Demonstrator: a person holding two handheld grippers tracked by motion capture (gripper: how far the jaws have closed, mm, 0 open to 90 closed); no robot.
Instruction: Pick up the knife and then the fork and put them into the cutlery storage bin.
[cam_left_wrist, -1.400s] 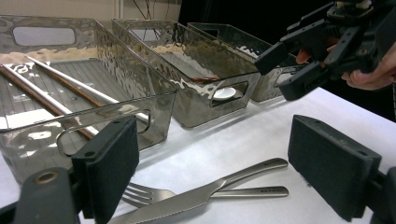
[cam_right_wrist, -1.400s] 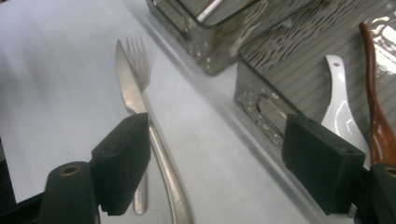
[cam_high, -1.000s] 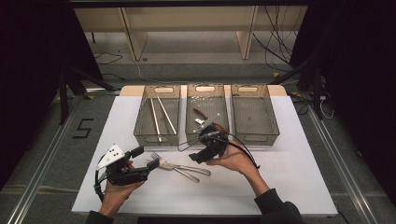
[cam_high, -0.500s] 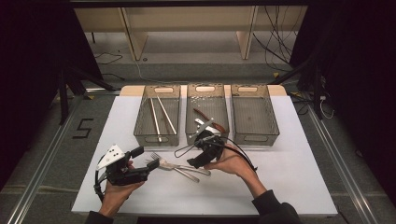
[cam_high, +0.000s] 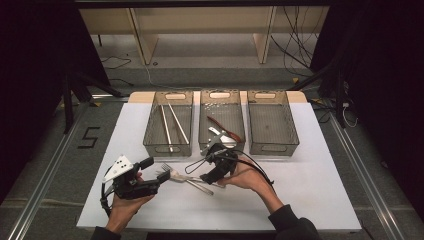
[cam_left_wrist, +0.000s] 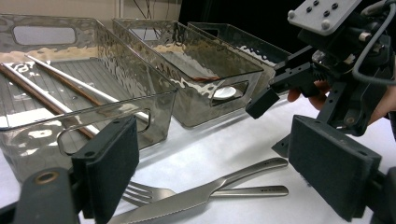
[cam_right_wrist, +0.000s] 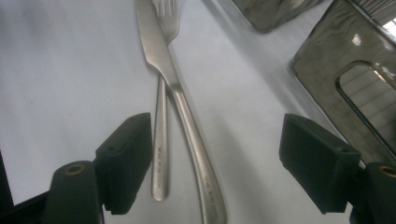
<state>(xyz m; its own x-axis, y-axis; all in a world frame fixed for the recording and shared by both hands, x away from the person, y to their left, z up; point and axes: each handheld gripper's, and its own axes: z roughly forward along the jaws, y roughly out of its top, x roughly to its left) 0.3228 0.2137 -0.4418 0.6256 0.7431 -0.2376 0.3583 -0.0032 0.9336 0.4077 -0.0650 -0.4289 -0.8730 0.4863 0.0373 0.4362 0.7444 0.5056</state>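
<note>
From the high view, the knife (cam_high: 196, 181) and fork (cam_high: 172, 173) lay crossed on the desk (cam_high: 310, 185) before the middle bin (cam_high: 221, 120), between the left tool (cam_high: 159, 176) and right tool (cam_high: 206, 176). The left gripper view showed the left tool's jaws spread around both. The right gripper view showed the right tool (cam_right_wrist: 215, 158) spread over their handles.
</note>
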